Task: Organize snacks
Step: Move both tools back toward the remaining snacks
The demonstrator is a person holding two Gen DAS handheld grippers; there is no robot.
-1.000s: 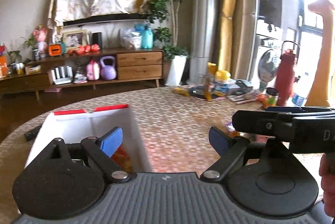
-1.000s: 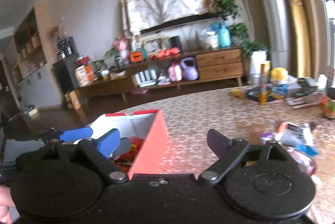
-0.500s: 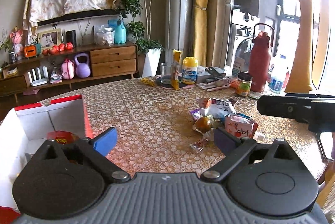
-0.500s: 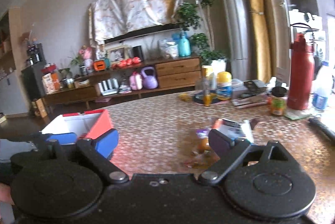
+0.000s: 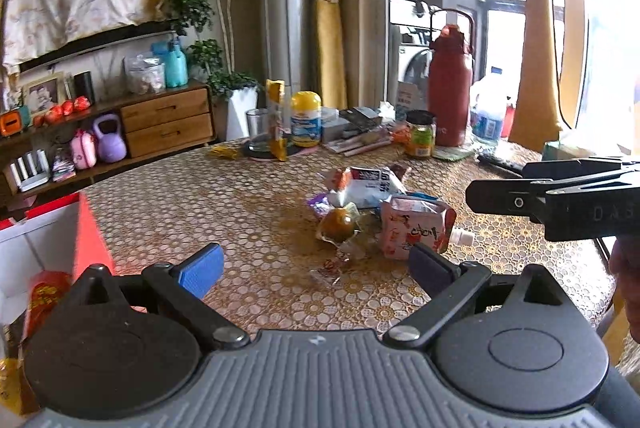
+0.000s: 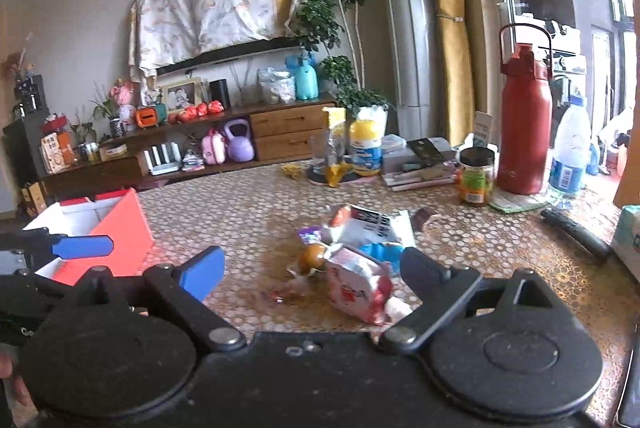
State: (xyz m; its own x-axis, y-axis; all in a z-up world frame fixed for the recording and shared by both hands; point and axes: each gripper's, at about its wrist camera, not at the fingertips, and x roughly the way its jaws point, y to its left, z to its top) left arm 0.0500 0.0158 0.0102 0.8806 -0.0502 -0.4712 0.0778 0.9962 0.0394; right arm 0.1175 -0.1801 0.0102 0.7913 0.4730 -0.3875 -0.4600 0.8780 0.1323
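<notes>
A pile of snacks lies mid-table: a pink-and-white pouch (image 5: 416, 228) (image 6: 358, 286), a round brown wrapped snack (image 5: 338, 224) (image 6: 313, 256), a white packet (image 5: 370, 182) (image 6: 370, 226) and a small clear-wrapped candy (image 5: 330, 268). A red-and-white box (image 5: 48, 240) (image 6: 108, 228) with snacks inside stands at the left. My left gripper (image 5: 316, 266) is open and empty, just short of the pile. My right gripper (image 6: 312, 272) is open and empty, with the pouch between its fingers' line of sight.
At the table's far side stand a red flask (image 6: 524, 120), a water bottle (image 6: 570, 152), a jar (image 6: 476, 172), a yellow-capped tub (image 6: 365, 148), a glass and papers. A black remote (image 6: 576, 234) lies at the right. A giraffe figure (image 5: 536, 40) stands beyond.
Both grippers have swung right, away from the box and toward the snack pile. Both stay open and empty.
</notes>
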